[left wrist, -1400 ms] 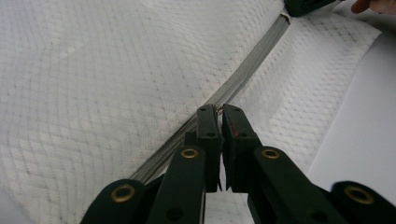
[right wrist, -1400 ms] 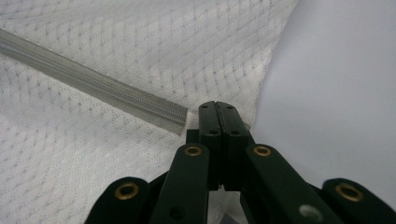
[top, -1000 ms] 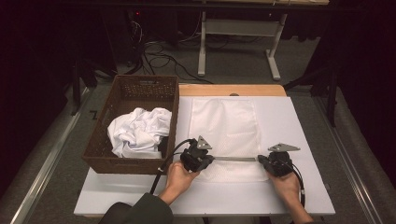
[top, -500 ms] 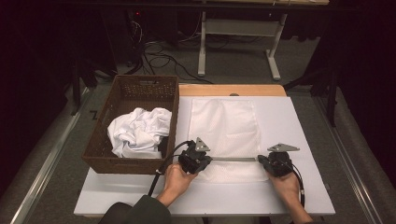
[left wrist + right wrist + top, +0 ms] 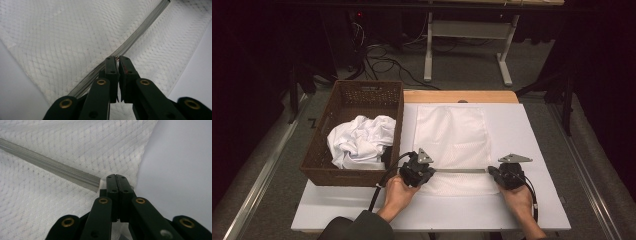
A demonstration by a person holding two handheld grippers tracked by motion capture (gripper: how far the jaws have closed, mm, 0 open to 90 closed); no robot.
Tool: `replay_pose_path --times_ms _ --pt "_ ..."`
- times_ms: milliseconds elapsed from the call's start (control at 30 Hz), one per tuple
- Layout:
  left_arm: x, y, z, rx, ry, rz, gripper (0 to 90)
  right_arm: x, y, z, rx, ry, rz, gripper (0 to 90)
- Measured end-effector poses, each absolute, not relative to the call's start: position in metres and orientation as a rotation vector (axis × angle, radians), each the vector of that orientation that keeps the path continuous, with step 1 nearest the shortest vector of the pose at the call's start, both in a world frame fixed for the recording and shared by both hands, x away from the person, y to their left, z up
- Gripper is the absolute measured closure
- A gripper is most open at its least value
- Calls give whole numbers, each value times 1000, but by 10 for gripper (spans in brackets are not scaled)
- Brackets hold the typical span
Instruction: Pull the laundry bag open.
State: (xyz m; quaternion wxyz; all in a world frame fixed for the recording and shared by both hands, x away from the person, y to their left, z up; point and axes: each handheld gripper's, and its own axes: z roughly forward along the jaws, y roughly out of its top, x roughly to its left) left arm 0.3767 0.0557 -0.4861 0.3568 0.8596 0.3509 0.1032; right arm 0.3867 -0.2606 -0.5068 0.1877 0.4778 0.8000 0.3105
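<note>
Left gripper (image 5: 117, 58) fingers are pinching the zipper pull (image 5: 117, 58), and the right gripper (image 5: 116, 176) fingers are clamped on the mesh bag (image 5: 452, 135) edge just past the zipper (image 5: 460, 170) end. The bag lies flat on the white surface (image 5: 532, 130), right beside the wicker basket (image 5: 362, 95) of crumpled white cloth (image 5: 359, 140).

No readable text, label, brand, number or sign anywhere here. The mesh bag (image 5: 455, 150) is plain white weave, its zipper (image 5: 140, 33) bare grey with no stamp that can be made out. The basket (image 5: 357, 97) carries no tag, the white cloth (image 5: 359, 141) in it no print. The surface (image 5: 532, 130) is blank. The black fingers (image 5: 117, 185) show brass rivets and no lettering. The grey plates on the grippers are unmarked at this size.
</note>
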Motion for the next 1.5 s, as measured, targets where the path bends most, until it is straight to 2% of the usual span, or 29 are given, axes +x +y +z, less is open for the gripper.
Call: replay_pose_path --times_ms 100,200,233,533,1200,1500 --pt "376 54 -488 2238 902 269 862 386 -260 -506 1338 2251 864 882" --pt "376 54 -489 2234 894 259 862 385 -259 -503 1340 2261 879 755" --pt "376 54 -489 2233 893 255 862 385 -258 -501 1347 2265 893 738" --pt "376 52 -491 2240 885 245 861 389 -246 -497 1279 2237 866 690" --pt "373 64 -489 2232 940 275 862 392 -240 -505 1247 2257 750 723" --pt "371 65 -490 2239 945 289 862 391 -240 -503 1235 2270 728 812"
